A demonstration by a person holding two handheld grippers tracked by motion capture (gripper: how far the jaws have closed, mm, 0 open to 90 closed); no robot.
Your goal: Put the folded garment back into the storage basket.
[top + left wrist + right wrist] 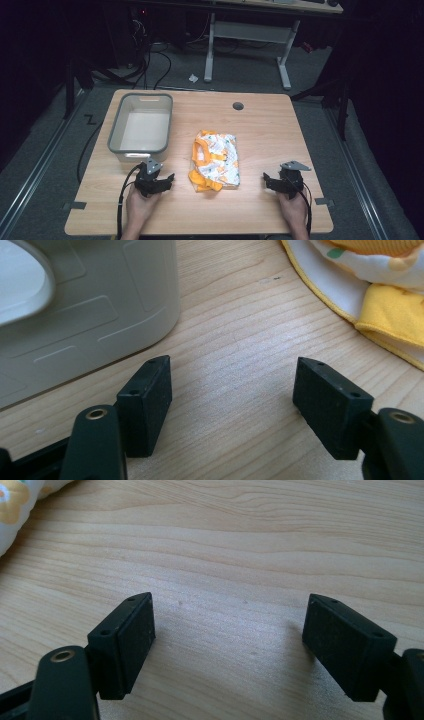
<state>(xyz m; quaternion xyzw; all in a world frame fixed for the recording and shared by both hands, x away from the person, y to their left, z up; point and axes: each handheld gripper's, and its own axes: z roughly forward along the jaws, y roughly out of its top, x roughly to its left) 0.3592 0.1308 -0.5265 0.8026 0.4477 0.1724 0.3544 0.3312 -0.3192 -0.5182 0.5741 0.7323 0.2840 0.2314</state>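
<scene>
Lying folded near the middle of a wooden table (260, 120) is a small piece of clothing (216, 160), white with an orange and green print and orange-yellow trim; everything else is placed relative to it. A grey plastic tub (141, 122), empty inside, stands on the table just to its left and slightly farther from the person. The left gripper (161, 181), held in the person's left hand (140, 205), sits close to the clothing's near left corner, just in front of the tub's near wall. Its jaws are spread wide with bare wood between them, grasping nothing. The right gripper (270, 181), held in the right hand (294, 210), rests on the opposite side of the clothing, a little apart from its near right corner. Its jaws are likewise spread wide over bare wood and hold nothing. In the left gripper view, the tub (90, 310) and the clothing's yellow edge (390, 310) flank the released jaws.
</scene>
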